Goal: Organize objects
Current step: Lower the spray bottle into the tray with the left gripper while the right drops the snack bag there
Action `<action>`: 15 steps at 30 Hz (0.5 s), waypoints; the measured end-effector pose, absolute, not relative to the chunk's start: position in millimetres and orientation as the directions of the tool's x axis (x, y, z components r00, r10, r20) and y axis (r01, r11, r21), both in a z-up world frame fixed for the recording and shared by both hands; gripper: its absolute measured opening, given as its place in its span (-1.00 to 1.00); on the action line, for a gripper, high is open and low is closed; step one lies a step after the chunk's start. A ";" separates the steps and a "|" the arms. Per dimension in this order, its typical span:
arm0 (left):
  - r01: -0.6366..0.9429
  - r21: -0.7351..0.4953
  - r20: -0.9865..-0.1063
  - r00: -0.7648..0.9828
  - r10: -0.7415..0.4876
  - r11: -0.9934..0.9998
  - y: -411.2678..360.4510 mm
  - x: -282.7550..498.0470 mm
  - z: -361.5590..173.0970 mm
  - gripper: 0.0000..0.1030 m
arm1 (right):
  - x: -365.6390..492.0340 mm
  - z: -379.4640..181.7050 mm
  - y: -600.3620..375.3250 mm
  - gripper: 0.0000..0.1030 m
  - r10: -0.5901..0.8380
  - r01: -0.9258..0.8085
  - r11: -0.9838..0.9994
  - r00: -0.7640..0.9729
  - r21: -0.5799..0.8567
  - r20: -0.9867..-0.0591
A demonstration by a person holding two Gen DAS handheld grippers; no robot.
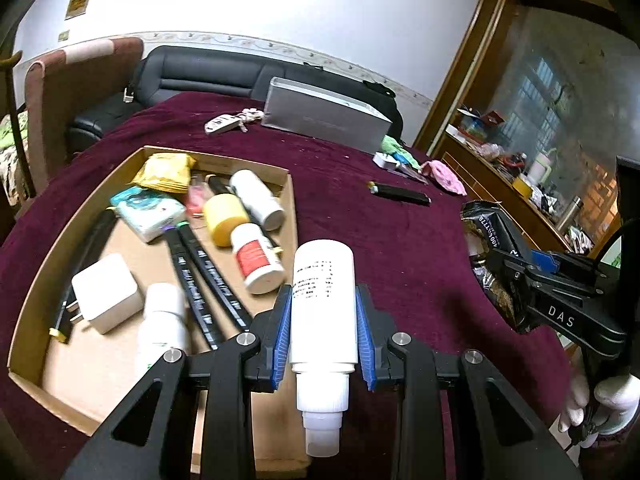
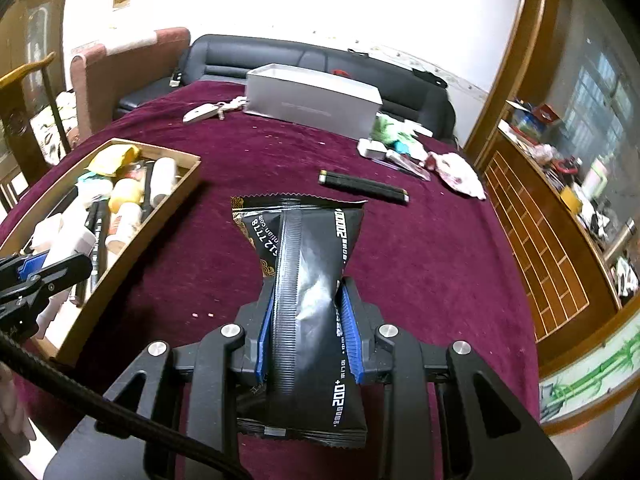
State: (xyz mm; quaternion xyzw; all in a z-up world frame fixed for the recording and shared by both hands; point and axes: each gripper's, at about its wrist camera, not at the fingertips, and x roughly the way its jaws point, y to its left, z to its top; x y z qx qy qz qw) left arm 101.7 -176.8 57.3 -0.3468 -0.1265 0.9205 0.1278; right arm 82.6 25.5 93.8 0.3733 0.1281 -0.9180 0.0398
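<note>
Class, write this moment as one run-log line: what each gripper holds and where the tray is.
left gripper: shut on white bottle | right gripper: shut on black packet | cardboard tray: left, part-filled

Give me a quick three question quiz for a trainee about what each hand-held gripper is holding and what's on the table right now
1. True or false: the left hand-held gripper is shut on a white bottle.
2. What does the right hand-held gripper hold? A) black snack packet B) yellow pouch C) keys
3. Fill in: the black lighter lies on the maroon cloth, outside the ____ tray.

Key: 1 true; 2 A; 3 cardboard.
</note>
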 end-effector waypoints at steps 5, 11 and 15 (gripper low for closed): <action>-0.123 -0.333 -0.594 -0.743 0.310 -0.935 -195.5 103.8 57.8 -0.51 | 81.4 93.8 3.9 -0.47 0.009 0.204 -0.953 -0.718 -0.224 -0.695; -0.081 -0.338 -0.591 -0.757 0.279 -0.938 -218.0 102.9 55.2 -0.51 | 77.9 93.4 -19.9 -0.47 -0.012 0.245 -0.941 -0.716 -0.235 -0.698; -0.042 -0.341 -0.602 -0.757 0.252 -0.939 -234.4 99.8 49.6 -0.51 | 74.9 92.5 -40.6 -0.47 -0.036 0.281 -0.930 -0.710 -0.236 -0.703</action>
